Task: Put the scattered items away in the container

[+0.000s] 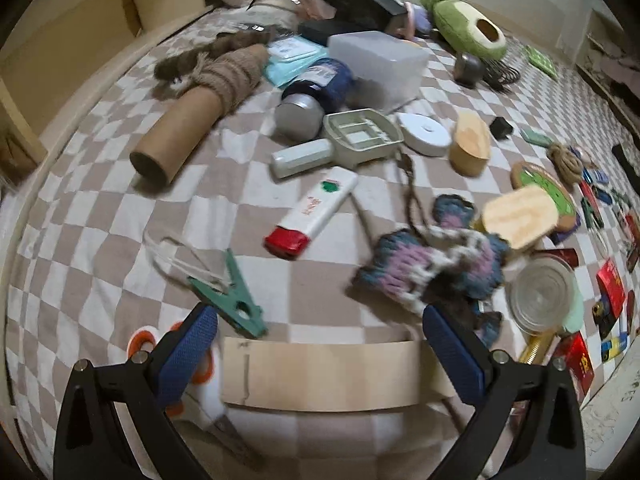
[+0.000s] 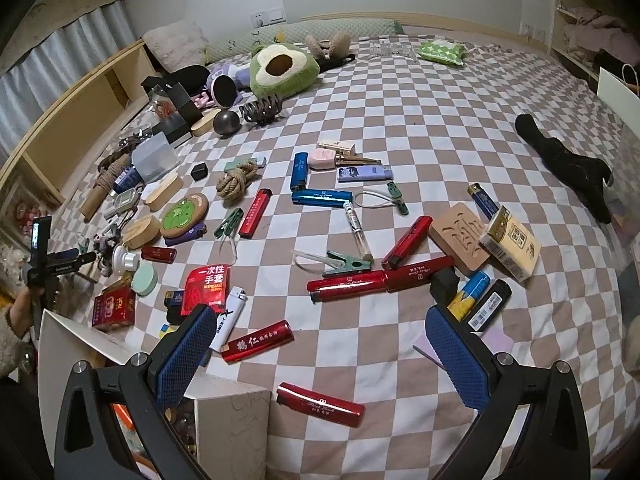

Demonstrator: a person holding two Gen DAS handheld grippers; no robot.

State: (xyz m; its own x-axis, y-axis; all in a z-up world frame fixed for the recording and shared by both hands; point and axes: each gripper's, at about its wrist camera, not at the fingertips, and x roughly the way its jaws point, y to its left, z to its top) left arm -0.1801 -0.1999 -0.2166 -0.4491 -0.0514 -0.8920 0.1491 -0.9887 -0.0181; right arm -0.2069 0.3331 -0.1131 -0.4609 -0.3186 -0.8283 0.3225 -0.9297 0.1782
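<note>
Many small items lie scattered on a checkered bedspread. In the left wrist view my left gripper (image 1: 316, 344) is open and empty, low over a pale wooden board (image 1: 320, 376) that lies between its blue pads. A green clothes peg (image 1: 232, 300) lies just ahead on the left and a knitted blue-purple piece (image 1: 432, 264) on the right. In the right wrist view my right gripper (image 2: 316, 344) is open and empty above the bed's near edge. A white open box (image 2: 232, 420) with items inside sits under its left finger. A red tube (image 2: 320, 404) lies between the fingers.
Ahead of the left gripper lie a white tube with a red cap (image 1: 312, 212), a cardboard tube (image 1: 180, 136), a soap dish (image 1: 360, 132) and a clear plastic box (image 1: 380, 64). Red tubes (image 2: 380, 278), lighters, a wooden mould (image 2: 460, 236) and an avocado plush (image 2: 284, 68) lie ahead of the right gripper.
</note>
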